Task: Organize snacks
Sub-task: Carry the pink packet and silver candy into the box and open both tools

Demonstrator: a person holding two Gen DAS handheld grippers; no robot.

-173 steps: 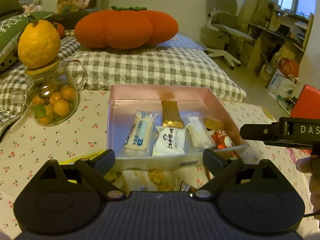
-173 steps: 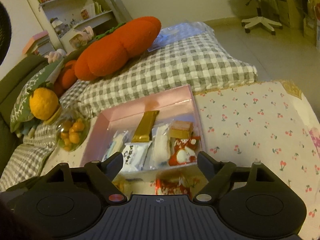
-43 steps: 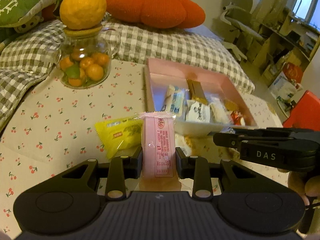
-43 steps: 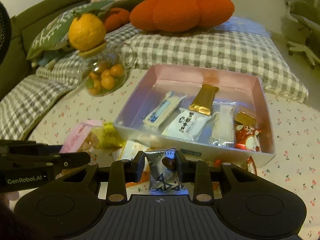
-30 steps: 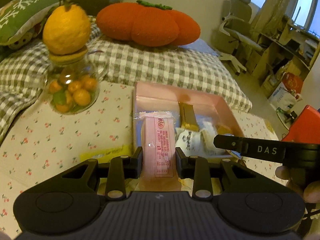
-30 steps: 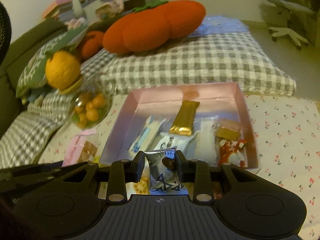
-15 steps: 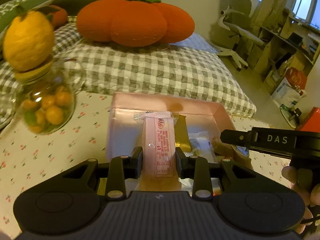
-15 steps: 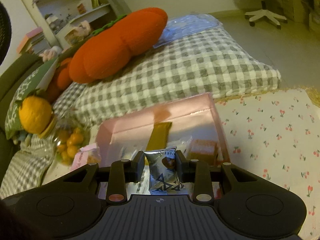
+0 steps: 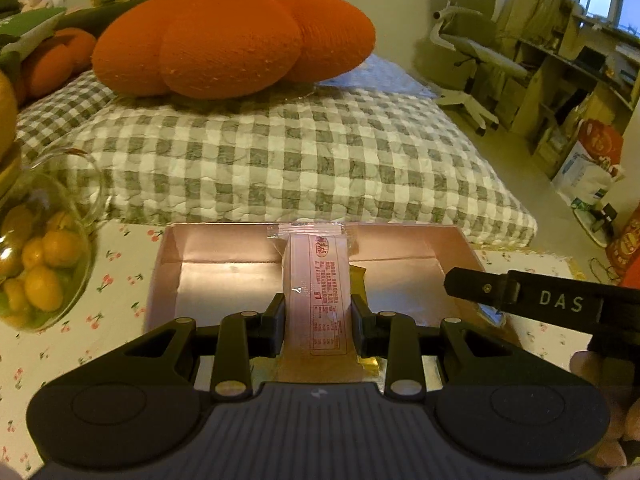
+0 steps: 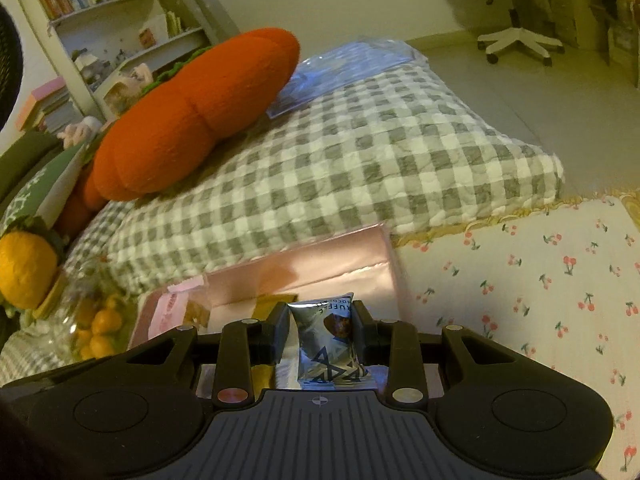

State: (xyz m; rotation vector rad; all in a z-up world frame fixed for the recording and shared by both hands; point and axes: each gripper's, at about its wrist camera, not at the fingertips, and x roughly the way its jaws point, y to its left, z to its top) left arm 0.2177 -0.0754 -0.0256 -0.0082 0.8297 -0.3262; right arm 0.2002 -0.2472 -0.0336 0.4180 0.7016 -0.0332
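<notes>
I have a pink snack packet [image 9: 316, 292] pinched upright between the jaws of my left gripper [image 9: 317, 322], its top seal level with the far wall of the pink box [image 9: 224, 276] that sits on the cherry-print cloth [image 10: 540, 280]. My right gripper [image 10: 322, 336] is clamped on a silver-blue snack packet [image 10: 326, 344], also held above the box, near its right half. From the right wrist view the pink packet [image 10: 176, 312] shows at the left, over the box's left wall [image 10: 340, 256].

Both grippers point forward and slightly down toward the checked cushion [image 9: 288, 160] that lies just behind the box. The right one's black finger marked DAS [image 9: 540, 300] crosses the left view from the right, over the box's near right corner, with my hand [image 9: 608, 408] behind it at the frame edge.

The far part of the box floor is bare and lit. A glass jar of small oranges [image 9: 36, 260] stands just left of the box. Open cloth stretches to the right.

The box's near wall and the snacks in its near part are hidden under the gripper bodies; only a strip of a gold wrapper [image 9: 358, 280] peeks out beside the pink packet. The orange plush pumpkin [image 9: 232, 40] rests on the cushion.
</notes>
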